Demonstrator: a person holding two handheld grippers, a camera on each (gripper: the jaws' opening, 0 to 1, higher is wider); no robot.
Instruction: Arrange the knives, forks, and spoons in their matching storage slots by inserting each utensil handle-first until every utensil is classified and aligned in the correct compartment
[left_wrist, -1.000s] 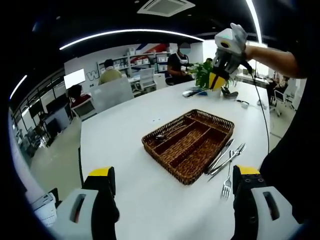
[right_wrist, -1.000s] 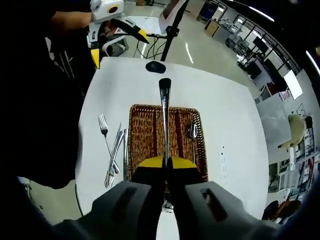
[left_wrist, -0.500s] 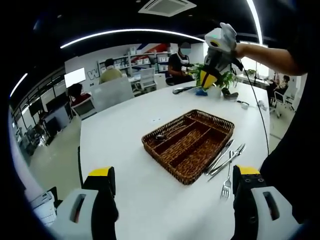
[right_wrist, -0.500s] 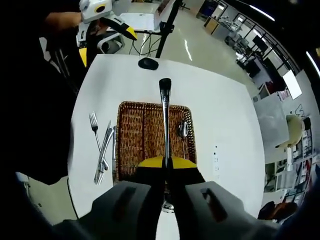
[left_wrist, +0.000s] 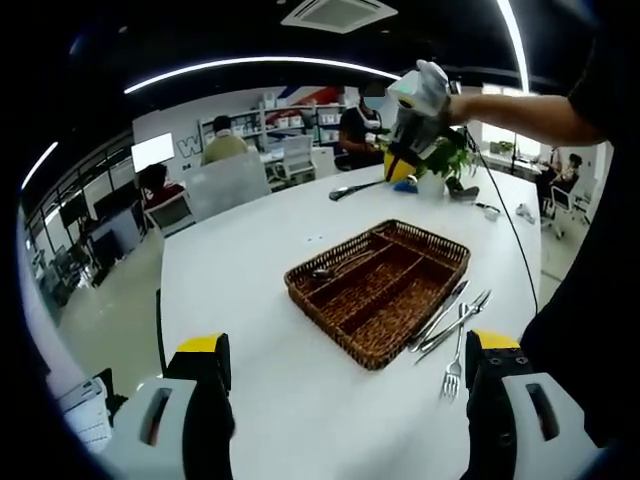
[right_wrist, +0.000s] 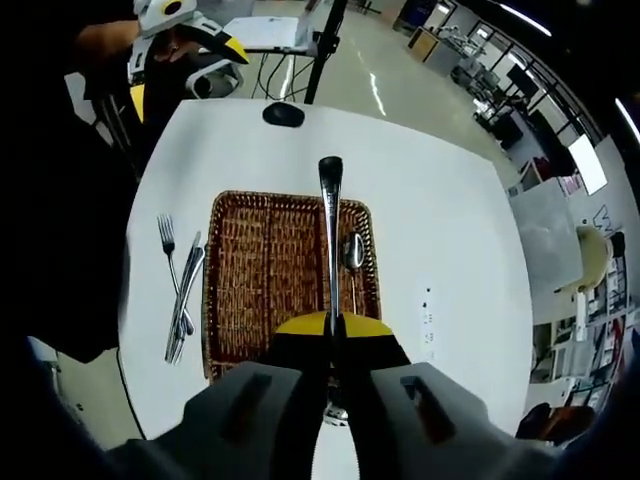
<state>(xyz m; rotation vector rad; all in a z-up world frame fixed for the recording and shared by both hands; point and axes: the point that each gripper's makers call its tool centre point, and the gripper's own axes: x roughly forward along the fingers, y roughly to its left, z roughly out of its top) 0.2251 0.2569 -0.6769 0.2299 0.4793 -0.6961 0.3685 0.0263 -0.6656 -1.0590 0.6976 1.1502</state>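
- Right gripper (right_wrist: 330, 325) pinches one spoon (right_wrist: 330, 240) above the basket (right_wrist: 235, 300).
- Left gripper (left_wrist: 340, 385): jaws spread.
- One spoon in basket (right_wrist: 353, 255).
- One fork (right_wrist: 168, 255) beside the basket; the knives by it overlap, count unclear.

Table: white table (left_wrist: 250, 260) is carrying everything.
Basket: wicker tray (left_wrist: 378, 285) is sitting mid-table.
Cutlery: fork (left_wrist: 456, 352) and knives (left_wrist: 447, 312) are lying just right of it.

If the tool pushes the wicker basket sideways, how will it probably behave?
The wicker basket looks light and holds just one spoon, so it would probably slide on the smooth white table. Being low and wide, it seems unlikely to tip.
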